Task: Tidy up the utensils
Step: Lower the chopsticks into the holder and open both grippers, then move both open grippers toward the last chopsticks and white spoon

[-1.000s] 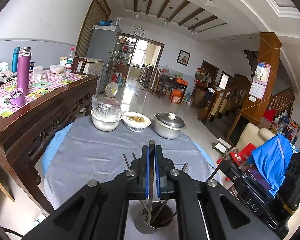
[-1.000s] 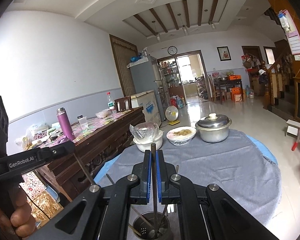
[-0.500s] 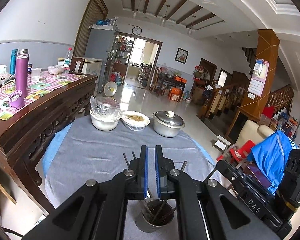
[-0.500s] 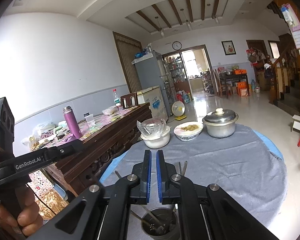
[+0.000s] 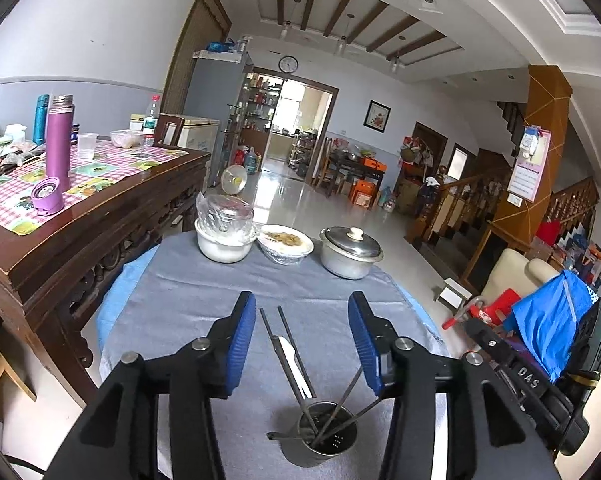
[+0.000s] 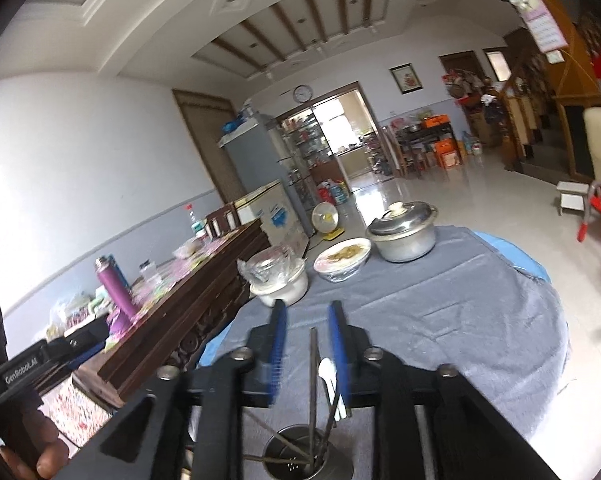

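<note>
Utensils stand in the holder; both your grippers hang above it, gripping nothing.

The perforated round steel utensil holder [image 5: 321, 432] [image 6: 306, 456] sits at 6 o'clock on the grey-clothed round table [image 5: 180, 292] [image 6: 460, 320], with dark metal chopsticks [image 5: 284, 344] [image 6: 313, 372] and a white plastic spoon [image 5: 294, 364] [image 6: 327, 376] leaning inside. Your left gripper [image 5: 302, 340] has its jaws spread wide; your right gripper [image 6: 308, 352] has them parted less. At 12 o'clock stands a lidded aluminium pot [image 5: 350, 254] [image 6: 402, 232].
</note>
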Demonstrator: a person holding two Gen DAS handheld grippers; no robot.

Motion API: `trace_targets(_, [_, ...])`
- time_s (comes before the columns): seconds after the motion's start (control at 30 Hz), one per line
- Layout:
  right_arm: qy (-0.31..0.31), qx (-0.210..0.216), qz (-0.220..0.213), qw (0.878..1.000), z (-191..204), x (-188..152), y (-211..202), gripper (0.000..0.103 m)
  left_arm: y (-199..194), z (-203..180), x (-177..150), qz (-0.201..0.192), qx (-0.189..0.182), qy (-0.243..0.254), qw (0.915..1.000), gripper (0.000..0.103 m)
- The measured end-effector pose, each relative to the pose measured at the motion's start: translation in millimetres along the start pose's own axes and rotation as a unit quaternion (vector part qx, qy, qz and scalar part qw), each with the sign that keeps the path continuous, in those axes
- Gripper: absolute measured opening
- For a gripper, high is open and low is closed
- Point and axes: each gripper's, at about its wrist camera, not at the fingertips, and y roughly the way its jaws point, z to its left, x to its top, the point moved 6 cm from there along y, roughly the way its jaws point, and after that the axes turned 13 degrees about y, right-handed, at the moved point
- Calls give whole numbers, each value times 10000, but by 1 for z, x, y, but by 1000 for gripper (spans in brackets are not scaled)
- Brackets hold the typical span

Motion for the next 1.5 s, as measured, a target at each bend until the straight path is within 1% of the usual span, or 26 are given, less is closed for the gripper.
trace_targets(0.13, [92,-129,-213,9996,-10,9,-6,29,-3,10,1,-51,133,-108,9998,54])
trace_targets(0.27, [251,-230,-254,9991,-23,14,-8,29,-6,27,2,-85,299,-271,9991,59])
trace_targets(0.6, [782,-535,-252,9952,-64,24,-6,29,-6,76,-7,-8,786,-722,9943,60])
trace_targets(0.8, [1018,-665,-203,9924,-85,25,-4,29,0,104,-18,147,1072,-975,9893,61])
trace_targets(0.87, [1114,-704,-160,9912,-93,25,-3,29,6,113,-24,258,1185,-1053,9870,61])
trace_targets(1.0, [1298,-760,-39,9886,-106,22,2,29,20,129,-38,512,1282,-1183,9833,61])
trace_targets(1.17, [1509,-854,173,9847,-124,14,12,29,46,147,-62,935,1385,-1308,9772,61])
trace_targets(1.3, [1711,-948,387,9799,-140,5,25,29,70,161,-87,1357,1427,-1414,9702,61])
trace_targets(1.5, [1937,-1067,830,9717,-160,-14,49,29,101,168,-122,1886,1466,-1514,9592,61])
